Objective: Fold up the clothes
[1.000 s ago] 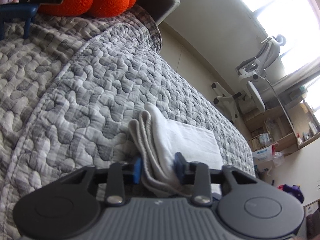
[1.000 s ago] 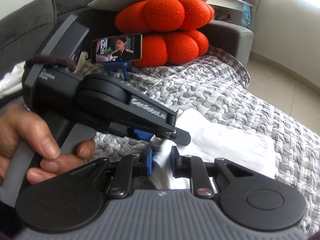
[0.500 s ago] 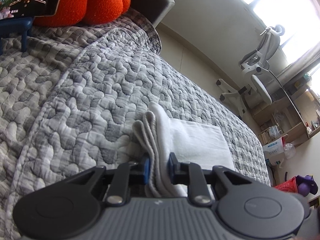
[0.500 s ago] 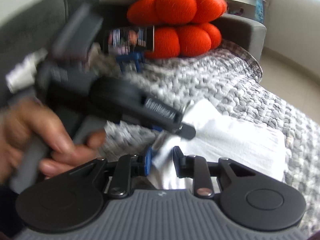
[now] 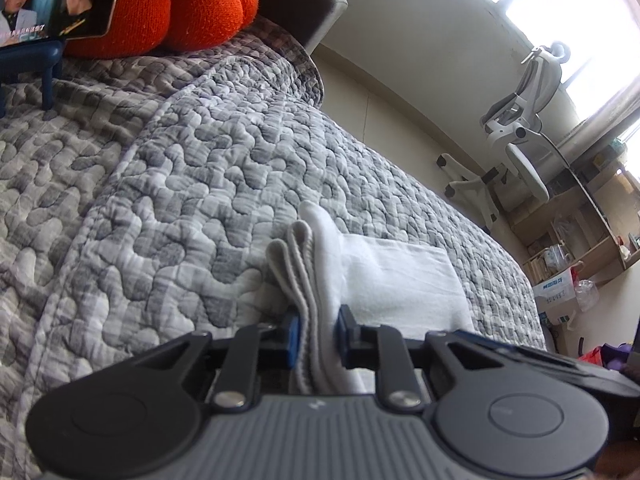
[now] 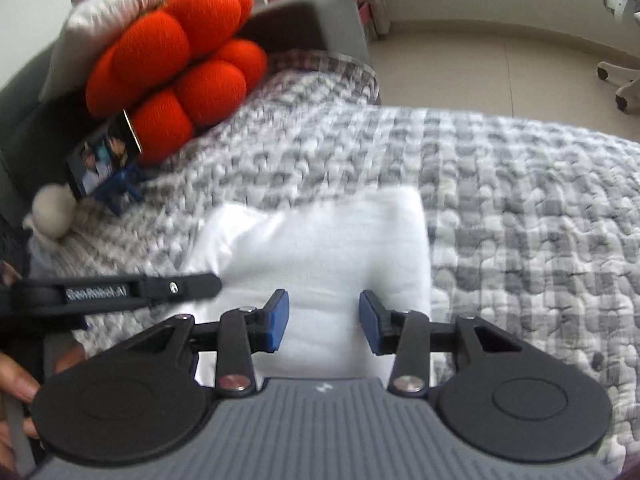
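Observation:
A folded white garment (image 5: 392,280) (image 6: 320,248) lies on the grey quilted cover. Its ribbed hem edge (image 5: 292,264) stands up in stacked layers. My left gripper (image 5: 318,338) is shut on that edge, blue pads pinching the layers near the garment's left end. My right gripper (image 6: 323,322) hovers open over the near part of the garment, with only white cloth showing in the gap below its blue pads (image 6: 276,322). The left gripper's black finger (image 6: 176,286) reaches in from the left in the right wrist view, its tip at the garment's left edge.
An orange lobed cushion (image 6: 176,68) and a phone on a blue stand (image 6: 104,158) sit at the sofa's back. A white office chair (image 5: 516,136) stands on the floor past the cover's edge. Shelves with clutter (image 5: 580,248) line the far wall. A hand (image 6: 12,384) holds the left gripper.
The right gripper has let go of the garment, opened and drawn back over it. The left gripper closed on the hem edge and keeps its hold.

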A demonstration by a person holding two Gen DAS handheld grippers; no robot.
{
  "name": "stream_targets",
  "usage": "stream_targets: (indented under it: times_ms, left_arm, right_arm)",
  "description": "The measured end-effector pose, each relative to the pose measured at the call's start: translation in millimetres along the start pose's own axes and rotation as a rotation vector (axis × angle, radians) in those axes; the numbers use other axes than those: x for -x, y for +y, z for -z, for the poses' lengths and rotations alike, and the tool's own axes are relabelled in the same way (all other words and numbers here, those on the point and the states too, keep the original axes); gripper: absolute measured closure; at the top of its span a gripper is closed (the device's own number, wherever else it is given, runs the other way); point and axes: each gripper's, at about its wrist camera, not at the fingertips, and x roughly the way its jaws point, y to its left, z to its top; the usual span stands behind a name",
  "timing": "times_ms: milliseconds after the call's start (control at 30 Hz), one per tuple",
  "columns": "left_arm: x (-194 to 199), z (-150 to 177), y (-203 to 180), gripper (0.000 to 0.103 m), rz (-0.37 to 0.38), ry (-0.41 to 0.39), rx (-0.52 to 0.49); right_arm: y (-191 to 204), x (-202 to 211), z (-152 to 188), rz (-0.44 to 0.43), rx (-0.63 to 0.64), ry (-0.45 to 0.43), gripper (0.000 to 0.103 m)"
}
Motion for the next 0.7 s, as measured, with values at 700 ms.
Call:
stream_targets:
  times_ms: [700]
  left_arm:
    - [0.5,-0.4,-1.8,0.083,-0.005,0.003,-0.012]
  right_arm:
    - [-69.9,11.7,0.6,0.103,-0.336,-0.035,0.062]
